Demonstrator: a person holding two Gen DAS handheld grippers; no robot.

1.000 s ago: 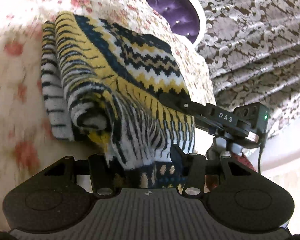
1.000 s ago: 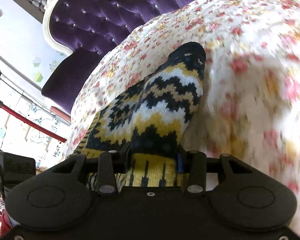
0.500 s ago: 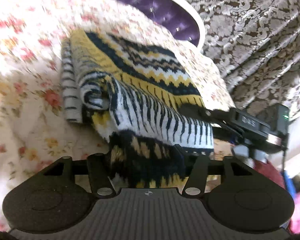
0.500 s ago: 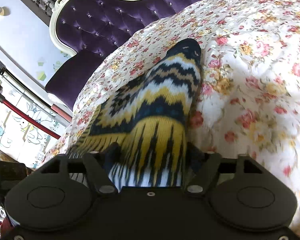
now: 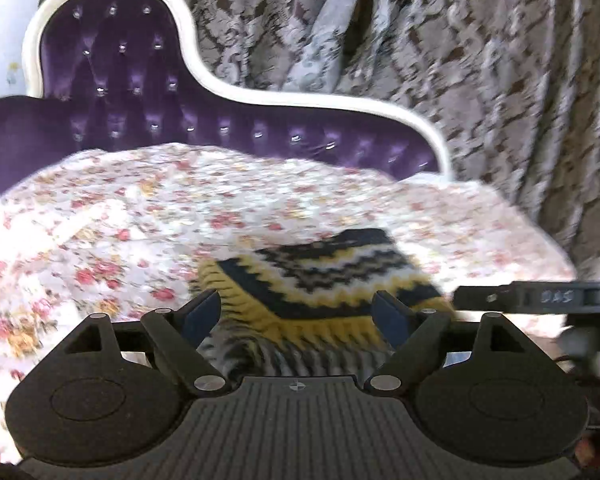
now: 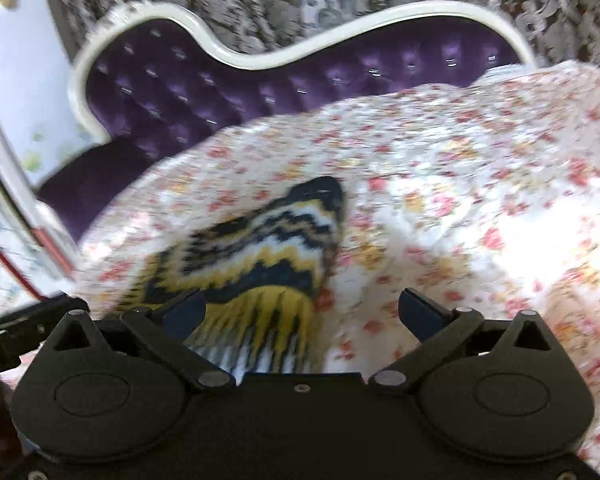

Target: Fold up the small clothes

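1. The knitted garment (image 5: 332,276), a small piece in navy, yellow and white zigzag, lay folded on the floral bedspread (image 5: 140,216), just in front of both tools.
2. It looked soft, thick and light; I judged it would sag and unfold if lifted by one corner, though the wool should not slip from a grip.
3. The best hold, to my eye, was the striped ribbed hem (image 6: 256,320) nearest the tools, taken at two points well apart so the fold stayed even.
4. The left gripper (image 5: 300,312) had its jaws spread wide and released, the near edge of the knit lying between them, not pinched.
5. The right gripper (image 6: 304,312) was likewise spread wide, holding nothing; the knit sat towards its left finger.
6. The purple tufted headboard (image 5: 140,92) and patterned curtain (image 5: 500,100) stood well behind, out of the way.
7. The bedspread itself was soft and rumpled, so a low grab might catch it too.
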